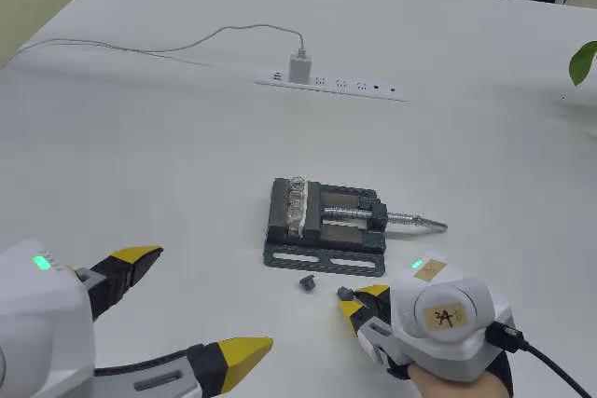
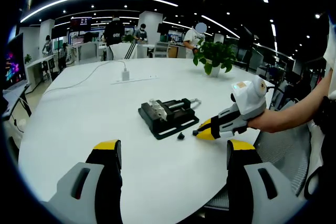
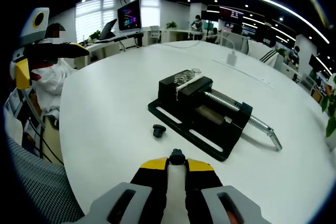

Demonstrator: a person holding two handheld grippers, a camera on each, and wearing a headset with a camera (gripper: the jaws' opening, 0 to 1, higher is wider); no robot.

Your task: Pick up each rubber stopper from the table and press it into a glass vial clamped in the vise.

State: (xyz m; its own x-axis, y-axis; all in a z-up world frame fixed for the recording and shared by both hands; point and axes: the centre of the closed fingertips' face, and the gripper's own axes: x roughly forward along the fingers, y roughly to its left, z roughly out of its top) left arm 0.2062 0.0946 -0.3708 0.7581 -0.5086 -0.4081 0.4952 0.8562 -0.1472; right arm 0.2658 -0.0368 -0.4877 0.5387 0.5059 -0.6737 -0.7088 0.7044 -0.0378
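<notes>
A small dark rubber stopper (image 3: 177, 156) sits pinched between the yellow tips of the right gripper (image 3: 177, 164), whose jaws are closed onto it, low over the white table (image 1: 168, 156). A second stopper (image 3: 158, 129) lies loose on the table just ahead of those tips and a little to their left, between the gripper and the black vise (image 3: 202, 111). The vise stands further ahead of the right gripper, with glass vials (image 3: 185, 77) held upright in a row between its clamping faces. The left gripper (image 2: 173, 150) hovers well off to the right gripper's left, jaws spread wide with nothing between them. Beyond the vise, a white power strip (image 1: 331, 83) with a plugged-in charger (image 1: 299, 67) lies on the table.
</notes>
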